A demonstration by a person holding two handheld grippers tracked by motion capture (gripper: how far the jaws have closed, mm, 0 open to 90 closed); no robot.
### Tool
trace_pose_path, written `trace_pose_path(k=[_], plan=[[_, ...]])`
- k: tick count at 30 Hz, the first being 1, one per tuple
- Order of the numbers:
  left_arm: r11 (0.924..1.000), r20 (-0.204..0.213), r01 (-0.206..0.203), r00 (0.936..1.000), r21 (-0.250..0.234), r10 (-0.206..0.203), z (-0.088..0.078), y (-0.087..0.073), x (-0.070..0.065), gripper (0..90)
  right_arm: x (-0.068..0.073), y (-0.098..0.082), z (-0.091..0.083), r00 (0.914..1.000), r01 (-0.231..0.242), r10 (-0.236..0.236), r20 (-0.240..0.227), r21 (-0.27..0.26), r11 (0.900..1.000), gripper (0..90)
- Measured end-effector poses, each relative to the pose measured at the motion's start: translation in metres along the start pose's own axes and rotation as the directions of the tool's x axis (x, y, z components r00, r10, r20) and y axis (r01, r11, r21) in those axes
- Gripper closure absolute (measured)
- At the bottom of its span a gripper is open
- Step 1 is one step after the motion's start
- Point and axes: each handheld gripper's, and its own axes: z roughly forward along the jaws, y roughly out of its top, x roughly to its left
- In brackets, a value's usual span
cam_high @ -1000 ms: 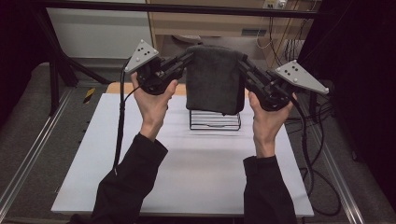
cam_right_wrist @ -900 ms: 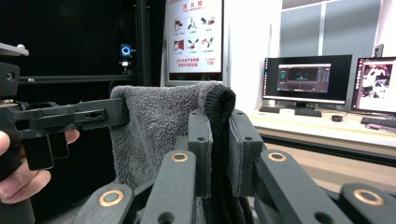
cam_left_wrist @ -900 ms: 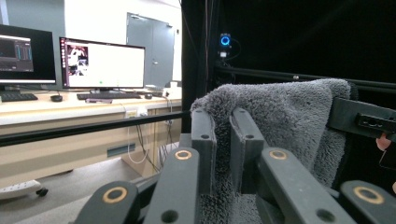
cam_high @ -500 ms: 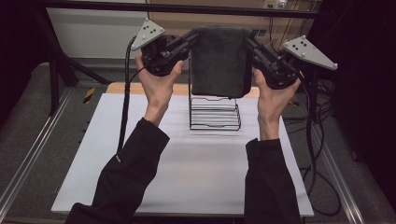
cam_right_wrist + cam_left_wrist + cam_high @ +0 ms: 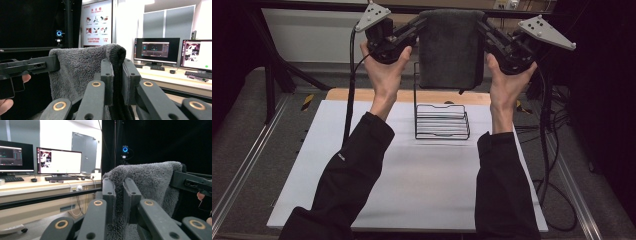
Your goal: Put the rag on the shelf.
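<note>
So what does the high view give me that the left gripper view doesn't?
High view: the wire rack on the white table, below the lifted towel, plus both forearms. Left gripper view: monitors and a keyboard on a desk behind. Both: the grey towel, the left gripper and the right gripper shut on opposite edges.

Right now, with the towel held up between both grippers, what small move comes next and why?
Probably lower it straight down: the towel hangs folded, pinched at both top corners by the left gripper and right gripper, directly above the wire rack.
</note>
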Motion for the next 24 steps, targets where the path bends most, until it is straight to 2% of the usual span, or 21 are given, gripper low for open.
trace_pose_path(k=[13,24], plan=[[0.9998,-0.012,0.002,0.9999,-0.02,-0.002,0.013,0.014,0.007,81.3,-0.011,0.014,0.018,1.0,0.004,-0.004,0.001,-0.012,1.0,81.8],[1.0,-0.038,-0.001,0.9993,-0.006,0.001,0.026,0.009,0.02,81.3,-0.02,0.011,0.035,1.0,0.001,-0.001,-0.006,0.002,1.0,81.8]])
